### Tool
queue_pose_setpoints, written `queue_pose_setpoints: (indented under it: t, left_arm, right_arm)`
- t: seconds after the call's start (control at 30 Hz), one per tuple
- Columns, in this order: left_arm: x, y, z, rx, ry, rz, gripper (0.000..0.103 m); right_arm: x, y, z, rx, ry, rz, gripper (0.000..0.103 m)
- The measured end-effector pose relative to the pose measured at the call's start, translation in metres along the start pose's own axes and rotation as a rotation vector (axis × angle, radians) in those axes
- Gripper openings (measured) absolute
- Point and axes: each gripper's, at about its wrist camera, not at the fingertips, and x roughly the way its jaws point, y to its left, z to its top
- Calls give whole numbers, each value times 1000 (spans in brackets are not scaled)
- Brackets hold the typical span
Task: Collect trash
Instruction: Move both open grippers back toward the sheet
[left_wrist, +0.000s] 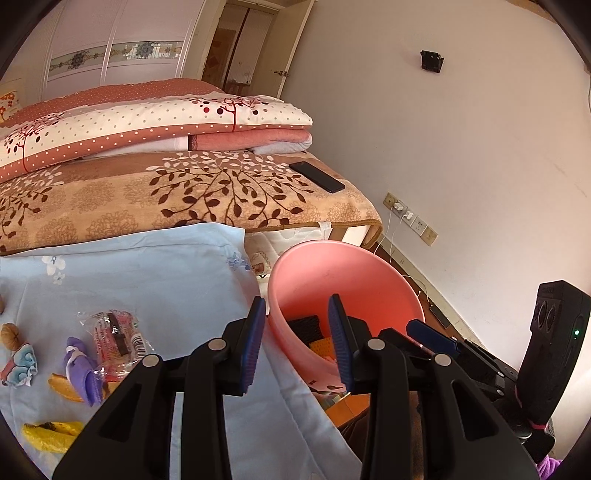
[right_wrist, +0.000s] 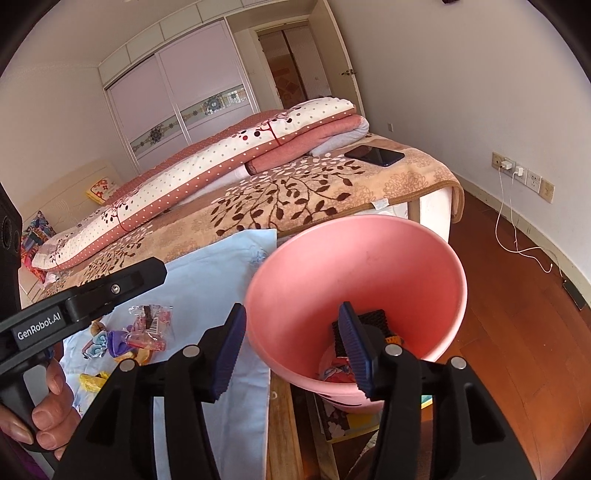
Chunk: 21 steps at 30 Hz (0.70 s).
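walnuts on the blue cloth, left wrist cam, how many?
2 visible: one whole brown walnut near the pale blue cloth's left edge, another cut off by the frame just above. More may lie outside.

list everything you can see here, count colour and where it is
bin: one, pink, off the cloth's right edge, some trash inside
cloth: one, pale blue, spread on the near surface
wrappers: several, clear, purple, blue-pink, left on the cloth
peels: two or three, yellow-orange, near left of the cloth
walnut: one, brown, far left edge
phone: one, black, on the bed's corner
quilt: one, white and pink, folded on the bed
chargers: two, white, in wall sockets
left tool: open, empty, by the bin's rim
right tool: open, empty, over the bin
hand: one, gripping the left tool's handle
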Motion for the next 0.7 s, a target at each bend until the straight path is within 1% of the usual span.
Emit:
queue_pose_setpoints:
  t: [0.27, 0.43, 0.7]
  left_arm:
    - [-27, 29, -10, -32, -16, 46, 35]
    - [-49, 51, -20, -28, -32, 94, 35]
    - [-77, 91, -42, -31, -31, 173, 35]
  right_arm:
    - [0, 37, -9, -54, 19, 54, 54]
    - [1, 56, -11, -86, 20, 80, 54]
    - [5, 82, -14, -138, 32, 114, 54]
